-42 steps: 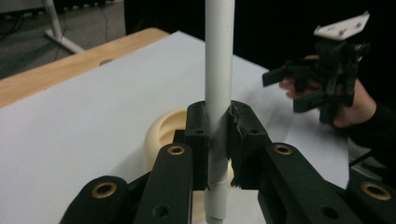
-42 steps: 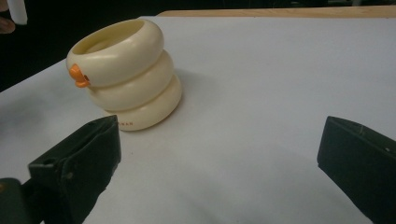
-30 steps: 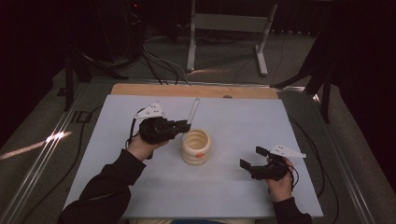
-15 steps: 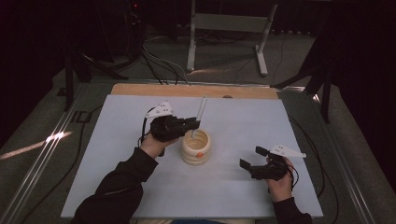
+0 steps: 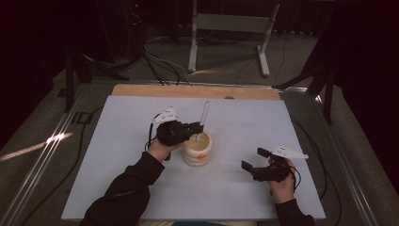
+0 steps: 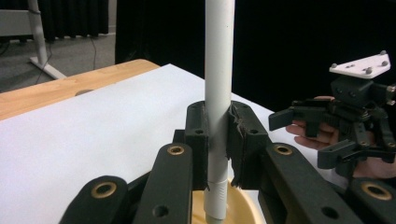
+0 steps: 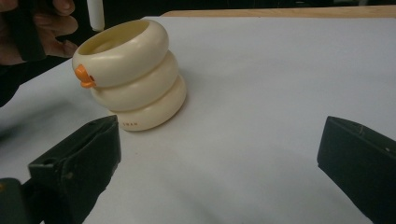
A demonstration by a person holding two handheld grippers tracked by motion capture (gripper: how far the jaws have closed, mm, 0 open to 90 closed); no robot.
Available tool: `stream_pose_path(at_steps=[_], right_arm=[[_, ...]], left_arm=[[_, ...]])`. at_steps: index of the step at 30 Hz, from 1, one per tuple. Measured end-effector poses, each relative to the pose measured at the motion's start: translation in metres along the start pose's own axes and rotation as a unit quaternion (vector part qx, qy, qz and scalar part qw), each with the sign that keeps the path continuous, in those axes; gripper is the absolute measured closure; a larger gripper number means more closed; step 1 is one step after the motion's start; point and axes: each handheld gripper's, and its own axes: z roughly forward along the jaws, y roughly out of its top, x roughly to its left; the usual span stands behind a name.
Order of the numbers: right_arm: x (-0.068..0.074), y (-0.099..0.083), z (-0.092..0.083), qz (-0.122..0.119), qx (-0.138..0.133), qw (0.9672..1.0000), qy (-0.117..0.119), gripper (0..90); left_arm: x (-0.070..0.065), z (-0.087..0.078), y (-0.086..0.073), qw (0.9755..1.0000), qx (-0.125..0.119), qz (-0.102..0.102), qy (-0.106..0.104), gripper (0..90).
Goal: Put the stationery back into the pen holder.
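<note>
High view looks down from above the table (image 5: pixel 117 188) — both gripper views sit low, close, sharing the holder (image 7: pixel 133 74).

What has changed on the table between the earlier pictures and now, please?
The left gripper, shut on the white tube, has carried it rightward and down: the tube's lower end was left of the cream holder and is now just above its opening. Nothing was picked up or let go. The holder has stayed where it was, and the right gripper has stayed open near the table's right side.
</note>
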Motion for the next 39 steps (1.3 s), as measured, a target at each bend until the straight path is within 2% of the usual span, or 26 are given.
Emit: stream_pose_path(at_steps=[13,16,18,23,28,33,34,36,37,39], right_arm=[[0.0,0.0,0.0,0.0,0.001,1.0,0.001,0.0],[0.0,0.0,0.0,0.0,0.001,1.0,0.001,0.0],[0.0,0.0,0.0,-0.001,0.001,1.0,0.0,0.0],[-0.001,0.0,0.0,-0.001,0.001,1.0,0.001,0.0],[0.0,0.0,0.0,-0.001,0.001,1.0,0.0,0.0],[0.0,0.0,0.0,-0.001,0.002,1.0,0.0,0.0],[0.0,0.0,0.0,-0.001,0.002,1.0,0.0,0.0],[-0.001,0.0,0.0,-0.001,0.002,1.0,0.0,0.0],[-0.001,0.0,0.0,0.0,0.002,1.0,0.0,0.0],[-0.001,0.0,0.0,0.0,0.001,1.0,0.0,0.0]], left_arm=[[0.0,0.004,-0.018,0.9997,0.005,0.0,0.023,79.5],[-0.003,0.005,-0.02,0.9995,0.014,0.004,0.028,79.5],[-0.005,0.005,-0.02,0.999,0.019,0.002,0.039,79.5],[-0.007,0.003,-0.022,0.9988,0.026,-0.005,0.041,79.5],[-0.011,0.005,-0.024,0.9981,0.043,-0.007,0.044,79.5],[-0.013,0.008,-0.024,0.9962,0.066,-0.012,0.054,79.4],[-0.013,0.009,-0.024,0.9948,0.079,-0.02,0.062,79.4],[-0.012,0.009,-0.023,0.9943,0.082,-0.025,0.064,79.4],[-0.011,0.01,-0.022,0.9922,0.097,-0.039,0.068,79.4],[-0.011,0.01,-0.022,0.9915,0.102,-0.041,0.069,79.4]])
